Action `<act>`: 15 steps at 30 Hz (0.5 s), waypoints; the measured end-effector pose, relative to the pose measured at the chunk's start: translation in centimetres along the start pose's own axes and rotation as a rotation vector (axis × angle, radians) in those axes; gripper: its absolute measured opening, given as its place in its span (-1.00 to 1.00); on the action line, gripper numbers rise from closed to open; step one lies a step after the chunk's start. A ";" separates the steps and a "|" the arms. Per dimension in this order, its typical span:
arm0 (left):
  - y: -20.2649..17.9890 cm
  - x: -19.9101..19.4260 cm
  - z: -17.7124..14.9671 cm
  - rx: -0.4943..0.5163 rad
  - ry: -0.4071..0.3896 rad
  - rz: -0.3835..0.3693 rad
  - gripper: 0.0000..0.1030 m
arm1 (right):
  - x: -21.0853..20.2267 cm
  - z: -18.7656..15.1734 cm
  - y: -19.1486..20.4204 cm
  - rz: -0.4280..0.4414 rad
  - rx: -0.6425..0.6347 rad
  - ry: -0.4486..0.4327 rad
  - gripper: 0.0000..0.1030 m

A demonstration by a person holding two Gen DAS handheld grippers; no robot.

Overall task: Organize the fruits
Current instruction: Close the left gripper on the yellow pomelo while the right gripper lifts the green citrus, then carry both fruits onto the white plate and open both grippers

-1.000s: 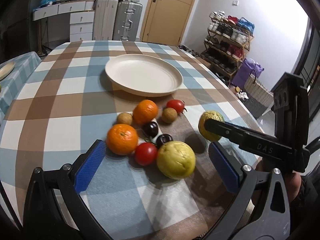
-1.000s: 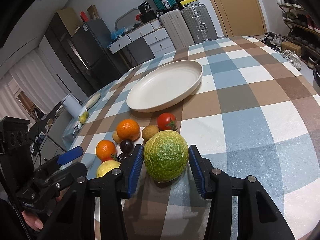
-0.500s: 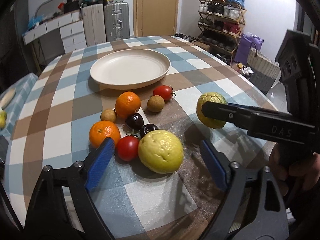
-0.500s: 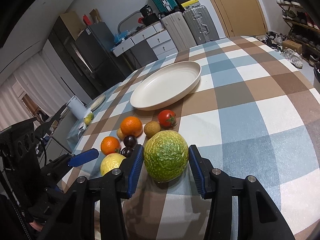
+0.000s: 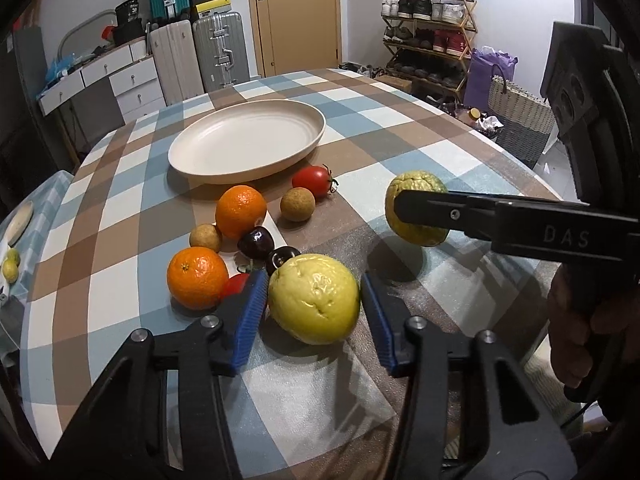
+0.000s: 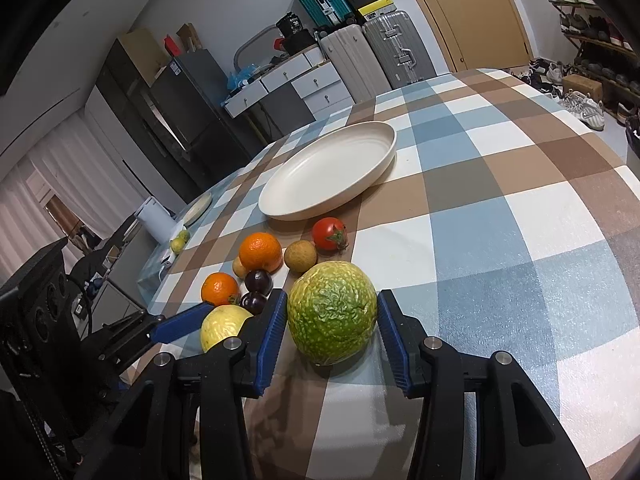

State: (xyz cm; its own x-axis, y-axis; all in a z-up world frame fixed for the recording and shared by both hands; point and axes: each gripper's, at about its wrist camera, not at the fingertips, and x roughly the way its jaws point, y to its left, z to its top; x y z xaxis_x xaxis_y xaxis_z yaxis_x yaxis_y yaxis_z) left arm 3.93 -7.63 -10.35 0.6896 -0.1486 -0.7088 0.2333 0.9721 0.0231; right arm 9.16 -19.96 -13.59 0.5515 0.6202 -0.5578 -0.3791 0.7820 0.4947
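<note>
The yellow citrus fruit (image 5: 314,298) rests on the surface just short of the cream plate (image 5: 224,174); my left gripper (image 5: 312,312) has just been closing around it, fingers at its flanks. My right gripper (image 6: 332,328) pinches the green wrinkled fruit (image 6: 332,312). I judge each lift should be vertical, sparing the adjacent tomato (image 5: 236,285) and cherries (image 5: 256,242).

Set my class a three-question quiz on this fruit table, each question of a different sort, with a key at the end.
1. True or false: the plate already holds some fruit.
2. The right gripper has its fingers shut on: A) the wrinkled green fruit; B) an orange; C) a dark plum.
3. Which fruit lies nearest the plate?

Key: 1. False, it is bare. 2. A. 3. The tomato.
</note>
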 end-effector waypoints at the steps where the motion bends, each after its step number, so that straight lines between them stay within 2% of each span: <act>1: 0.0 0.0 0.0 -0.001 -0.001 -0.009 -0.12 | 0.0 0.0 0.0 -0.001 -0.001 0.000 -0.09; 8: -0.1 -0.2 -0.2 0.004 -0.006 -0.084 -0.12 | 0.1 -0.1 -0.1 -0.003 0.002 0.003 -0.09; 10: 0.2 -0.2 -0.3 -0.020 -0.002 -0.131 -0.12 | 0.1 -0.1 -0.1 -0.003 0.003 0.004 -0.09; 15: 0.2 -0.2 -0.3 -0.016 -0.007 -0.135 -0.13 | 0.1 -0.2 -0.1 -0.003 0.009 0.005 -0.09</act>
State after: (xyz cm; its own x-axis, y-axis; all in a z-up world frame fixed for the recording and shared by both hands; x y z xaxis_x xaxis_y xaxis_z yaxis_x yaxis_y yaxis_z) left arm 3.60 -7.30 -10.44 0.6570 -0.2798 -0.7000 0.3136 0.9459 -0.0837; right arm 9.04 -19.97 -13.81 0.5492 0.6183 -0.5622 -0.3712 0.7832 0.4988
